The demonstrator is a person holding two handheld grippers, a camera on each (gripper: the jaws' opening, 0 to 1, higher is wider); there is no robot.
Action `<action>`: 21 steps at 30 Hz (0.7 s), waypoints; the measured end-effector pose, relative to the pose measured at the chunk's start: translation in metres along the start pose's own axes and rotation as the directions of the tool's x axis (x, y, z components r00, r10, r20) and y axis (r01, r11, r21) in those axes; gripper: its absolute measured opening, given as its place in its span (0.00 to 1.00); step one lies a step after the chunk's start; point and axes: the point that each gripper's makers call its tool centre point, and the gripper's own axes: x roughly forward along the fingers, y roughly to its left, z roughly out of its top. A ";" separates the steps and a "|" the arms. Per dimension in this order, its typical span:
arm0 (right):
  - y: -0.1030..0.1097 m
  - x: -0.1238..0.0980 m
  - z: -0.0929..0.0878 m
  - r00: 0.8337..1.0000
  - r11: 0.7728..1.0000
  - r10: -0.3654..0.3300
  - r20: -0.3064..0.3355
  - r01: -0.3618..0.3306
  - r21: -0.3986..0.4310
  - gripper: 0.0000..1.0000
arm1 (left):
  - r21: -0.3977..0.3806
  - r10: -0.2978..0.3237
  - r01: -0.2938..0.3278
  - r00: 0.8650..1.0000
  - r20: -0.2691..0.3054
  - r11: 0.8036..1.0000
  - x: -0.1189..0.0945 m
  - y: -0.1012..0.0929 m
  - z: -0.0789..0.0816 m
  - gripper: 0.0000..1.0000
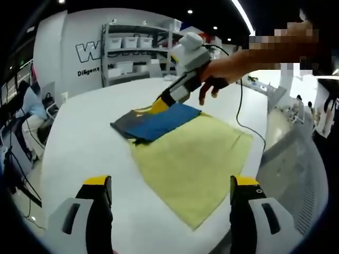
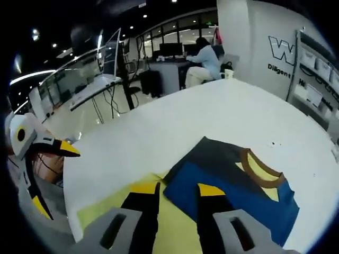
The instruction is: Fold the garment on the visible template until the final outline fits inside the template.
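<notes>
A: Garment first: where is it?

B: One T-shirt [image 1: 159,123], blue and dark grey with a yellow patch inside a brown collar, lying on the white table [image 1: 85,143]. It overlaps the far end of one yellow-green template sheet [image 1: 196,164]; in the right gripper view the T-shirt [image 2: 233,190] is just past the jaws, with the template sheet [image 2: 106,209] under and beside them.

A: How far along is the fold?

B: Partly, I'd judge. The blue layer appears to be laid over the grey one, so some folding seems done, but the grey edge and the collar end hang off the sheet onto bare table. The outline does not yet fit inside, so more folding or shifting is left.

A: And the tools?

B: Two. The right gripper [image 1: 160,105], held by a hand [image 1: 214,79], has its yellow tips down at the collar end; whether they pinch cloth I cannot tell. Its own view shows the right gripper [image 2: 177,193] with jaws narrowly apart. The left gripper [image 1: 172,185] hangs back over the table's near side, jaws wide, holding nothing.

A: Anything else?

B: A shelving rack [image 1: 137,53] of white bins by the wall, and one seated person [image 2: 204,61] at a desk.
</notes>
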 end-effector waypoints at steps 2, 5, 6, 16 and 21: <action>-0.006 -0.010 0.004 0.999 1.000 -0.020 0.025 0.020 -0.007 0.25 | -0.004 0.003 -0.003 1.000 -0.006 1.000 0.002 0.000 0.000 0.91; -0.009 -0.026 0.007 0.998 0.999 -0.032 0.054 0.032 0.005 0.30 | -0.033 0.008 -0.009 1.000 -0.012 0.999 0.006 0.004 -0.002 0.90; -0.011 -0.029 0.007 0.998 0.999 -0.036 0.058 0.036 0.001 0.32 | -0.038 0.011 -0.012 1.000 -0.020 0.999 0.007 0.006 -0.003 0.90; -0.012 -0.080 0.009 0.990 0.993 -0.070 0.120 0.080 -0.082 0.46 | -0.003 0.002 -0.002 0.998 -0.056 1.000 0.013 0.001 -0.003 0.87; -0.016 -0.104 -0.004 0.986 0.990 -0.093 0.141 0.107 -0.088 0.52 | 0.026 0.004 -0.002 0.997 -0.081 1.000 0.015 -0.001 -0.005 0.86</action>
